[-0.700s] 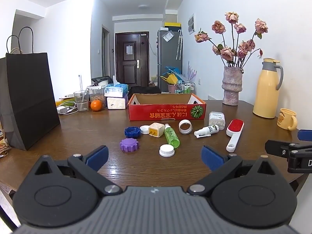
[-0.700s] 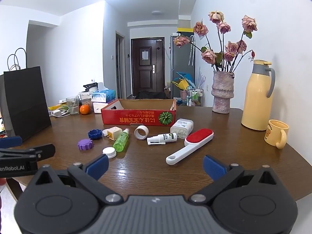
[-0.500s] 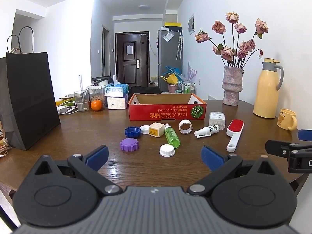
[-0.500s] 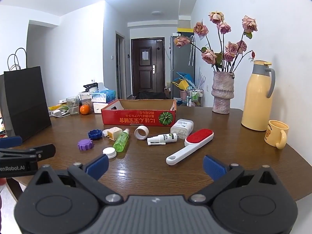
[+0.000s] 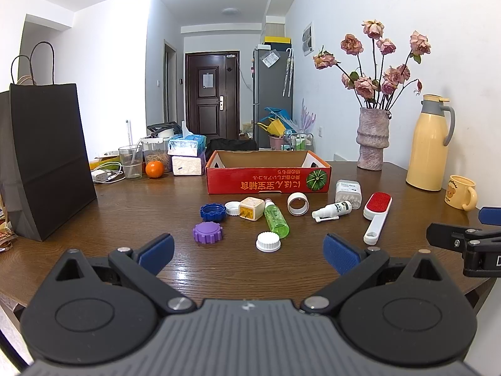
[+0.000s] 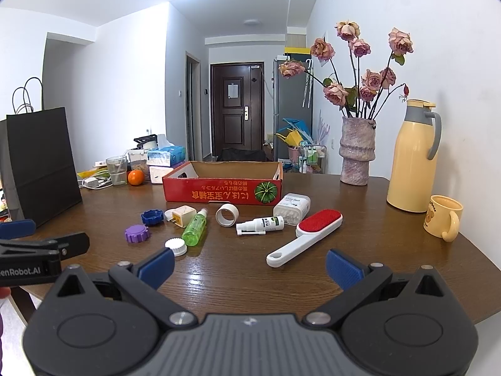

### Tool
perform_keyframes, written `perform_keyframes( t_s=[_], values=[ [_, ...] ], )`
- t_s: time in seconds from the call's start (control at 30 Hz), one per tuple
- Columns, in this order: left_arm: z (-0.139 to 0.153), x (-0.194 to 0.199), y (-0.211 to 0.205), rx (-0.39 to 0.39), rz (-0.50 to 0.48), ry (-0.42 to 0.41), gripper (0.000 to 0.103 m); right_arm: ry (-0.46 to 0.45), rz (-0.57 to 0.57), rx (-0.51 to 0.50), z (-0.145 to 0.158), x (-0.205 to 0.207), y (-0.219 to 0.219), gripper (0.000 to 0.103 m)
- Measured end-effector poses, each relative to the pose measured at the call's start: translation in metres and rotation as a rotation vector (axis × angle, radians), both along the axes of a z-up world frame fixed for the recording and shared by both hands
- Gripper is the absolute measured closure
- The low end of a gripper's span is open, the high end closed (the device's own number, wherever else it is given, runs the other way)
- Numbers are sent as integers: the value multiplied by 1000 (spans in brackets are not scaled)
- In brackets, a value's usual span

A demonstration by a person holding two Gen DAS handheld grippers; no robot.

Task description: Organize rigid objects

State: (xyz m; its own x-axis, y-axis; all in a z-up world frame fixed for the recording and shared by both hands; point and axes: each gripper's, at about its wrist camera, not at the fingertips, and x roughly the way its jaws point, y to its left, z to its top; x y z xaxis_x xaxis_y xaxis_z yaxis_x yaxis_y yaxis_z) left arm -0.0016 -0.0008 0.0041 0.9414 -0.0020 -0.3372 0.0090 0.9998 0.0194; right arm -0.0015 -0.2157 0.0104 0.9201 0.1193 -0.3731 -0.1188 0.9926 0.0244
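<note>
A red cardboard box [image 5: 267,183] [image 6: 222,190] stands open-topped mid-table. In front of it lie a blue cap [image 5: 213,212], a purple cap [image 5: 208,232], a white cap [image 5: 268,241], a green bottle [image 5: 276,221] [image 6: 194,227], a cream plug block [image 5: 251,208], a tape ring [image 5: 298,204], a white spray bottle [image 5: 332,210] [image 6: 260,225], a white container [image 6: 291,208] and a red lint brush [image 5: 377,216] [image 6: 305,232]. My left gripper [image 5: 247,255] and right gripper [image 6: 250,266] hover over the near table edge, both open and empty.
A black paper bag [image 5: 43,163] stands at the left. A glass, an orange [image 5: 154,169] and tissue boxes sit behind it. A vase of roses [image 5: 372,138], a yellow thermos [image 5: 430,144] and a yellow mug [image 5: 462,191] line the right side.
</note>
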Motion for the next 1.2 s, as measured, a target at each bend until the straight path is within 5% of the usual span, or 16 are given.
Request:
perform_keyframes(
  t_s=[1.2],
  values=[
    [9,-8,0,-6,1,-5,0,-12,5,-4,-1,-4,2,0]
  ],
)
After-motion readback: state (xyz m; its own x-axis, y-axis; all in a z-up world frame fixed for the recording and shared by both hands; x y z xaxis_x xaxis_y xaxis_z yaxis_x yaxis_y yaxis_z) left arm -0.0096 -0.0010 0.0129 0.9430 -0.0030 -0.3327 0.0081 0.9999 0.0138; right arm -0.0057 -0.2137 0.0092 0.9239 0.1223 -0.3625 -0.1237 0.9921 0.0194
